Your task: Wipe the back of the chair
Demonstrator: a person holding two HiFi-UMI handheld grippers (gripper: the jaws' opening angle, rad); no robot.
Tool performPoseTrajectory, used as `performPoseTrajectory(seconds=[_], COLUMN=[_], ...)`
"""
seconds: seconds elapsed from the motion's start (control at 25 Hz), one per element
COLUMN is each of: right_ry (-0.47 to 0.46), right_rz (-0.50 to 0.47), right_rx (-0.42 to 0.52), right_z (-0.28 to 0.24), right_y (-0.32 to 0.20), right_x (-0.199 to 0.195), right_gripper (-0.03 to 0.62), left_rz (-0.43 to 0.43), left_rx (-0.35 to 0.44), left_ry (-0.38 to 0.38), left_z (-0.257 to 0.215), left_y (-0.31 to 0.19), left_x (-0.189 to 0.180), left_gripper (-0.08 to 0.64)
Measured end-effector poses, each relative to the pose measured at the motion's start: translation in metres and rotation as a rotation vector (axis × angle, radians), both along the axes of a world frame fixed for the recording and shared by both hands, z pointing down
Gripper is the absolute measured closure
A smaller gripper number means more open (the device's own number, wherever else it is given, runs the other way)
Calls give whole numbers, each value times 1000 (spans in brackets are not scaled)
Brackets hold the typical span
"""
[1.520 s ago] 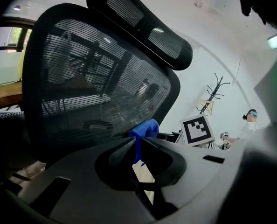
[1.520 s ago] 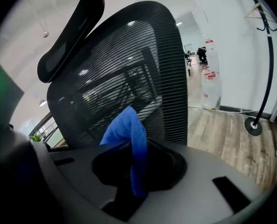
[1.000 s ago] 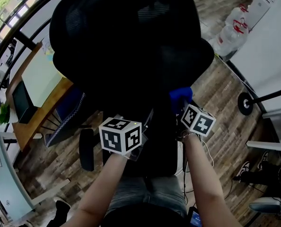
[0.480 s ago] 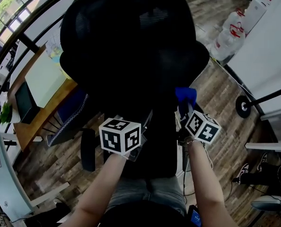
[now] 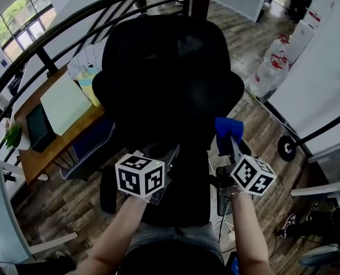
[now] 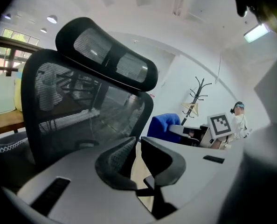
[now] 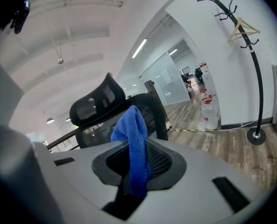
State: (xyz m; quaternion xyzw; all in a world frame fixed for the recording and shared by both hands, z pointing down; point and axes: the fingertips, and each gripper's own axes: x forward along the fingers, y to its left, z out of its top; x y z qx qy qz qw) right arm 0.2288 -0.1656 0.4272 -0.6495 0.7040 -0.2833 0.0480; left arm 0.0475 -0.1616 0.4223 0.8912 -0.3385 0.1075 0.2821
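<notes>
A black mesh office chair faces away from me; its back (image 5: 167, 79) fills the middle of the head view, with the headrest (image 6: 106, 59) on top. My right gripper (image 5: 227, 143) is shut on a blue cloth (image 5: 228, 128), which sits at the lower right edge of the chair back. In the right gripper view the cloth (image 7: 135, 139) stands up between the jaws, with the chair (image 7: 148, 106) just beyond. My left gripper (image 5: 167, 153) hovers low behind the back, beside the mesh (image 6: 82, 106). Its jaws (image 6: 137, 146) are together with only a slit and hold nothing.
A wooden desk (image 5: 55, 125) and a curved black railing (image 5: 72, 22) lie to the left. Large water bottles (image 5: 267, 67) stand at the right by a white wall. A coat stand (image 7: 250, 55) has its round base (image 5: 285, 148) on the wood floor.
The right gripper with the blue cloth has slid down and to the right along the chair back's right edge. The left gripper has hardly moved.
</notes>
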Motion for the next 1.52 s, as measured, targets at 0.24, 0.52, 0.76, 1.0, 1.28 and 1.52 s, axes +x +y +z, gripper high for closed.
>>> performPoseTrajectory(seconds=[0.24,0.52,0.76,1.0,1.28,1.52], right_ry=[-64,-78,-82,-83,-56,-71], right_rz=[-109,-215,-241,-266,-315,-317], right_rx=[107,203,232,202,208,169], right_z=[-62,-99,-108,-96,-97,-88], right_y=[19,38,54,62,65,69], right_x=[-35,-70,-88,-103,-116,-117], right_gripper=[511,512,512,512,515,515], left_rz=[-12,52,77,33,17,30], left_rx=[62,167,220,202,190,163], left_ry=[35,125,180,161,124,111], left_z=[-27,-65,-80,-73,-65,-55], left_y=[11,31,41,43,46,51], left_x=[-9,-10,-17,-30,-35,-38], left_gripper=[514,514,517,522,523,523])
